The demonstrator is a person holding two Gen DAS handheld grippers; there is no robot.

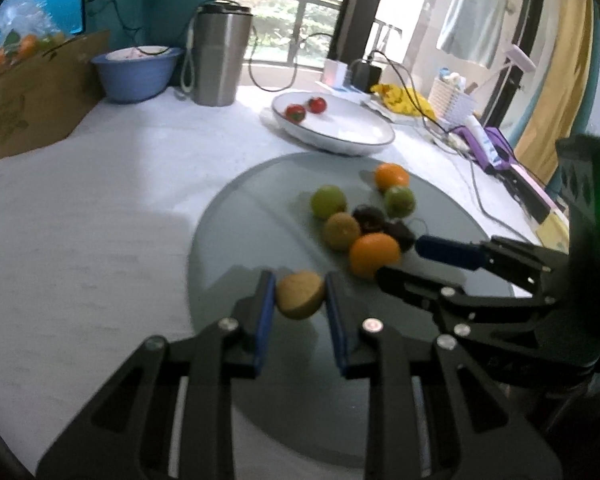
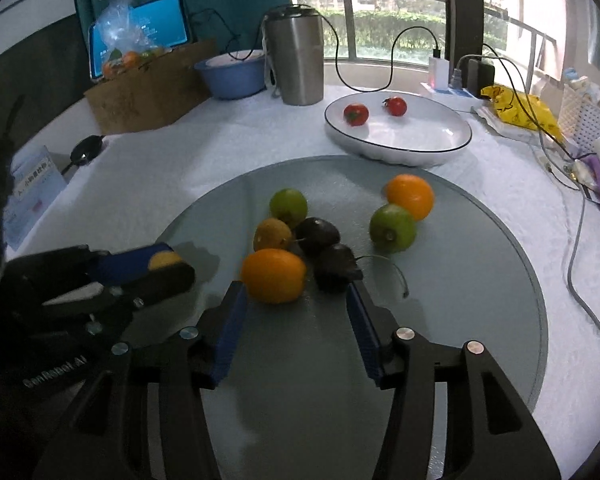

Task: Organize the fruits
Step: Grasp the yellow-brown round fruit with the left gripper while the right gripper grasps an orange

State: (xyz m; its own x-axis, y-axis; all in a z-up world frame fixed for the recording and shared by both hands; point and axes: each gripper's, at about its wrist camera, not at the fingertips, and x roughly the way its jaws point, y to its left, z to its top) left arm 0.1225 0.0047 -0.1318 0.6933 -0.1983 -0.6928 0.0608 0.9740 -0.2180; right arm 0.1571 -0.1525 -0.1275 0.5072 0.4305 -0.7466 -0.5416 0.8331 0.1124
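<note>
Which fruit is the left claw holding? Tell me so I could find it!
Find the round grey glass disc on the white table. At its left side the left gripper pinches a brownish-yellow fruit. It is off the disc, apart from the pile, the only fruit held between blue pads.

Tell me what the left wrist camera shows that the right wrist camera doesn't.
Only the left wrist view shows the brown fruit plainly, pinched between the left gripper fingers, and a pale towel hanging at the back. Only the right wrist view shows a white card and a small black object on the table's left side, and the right gripper open behind an orange. Both show the glass turntable, the white plate with two tomatoes, and the steel tumbler.
</note>
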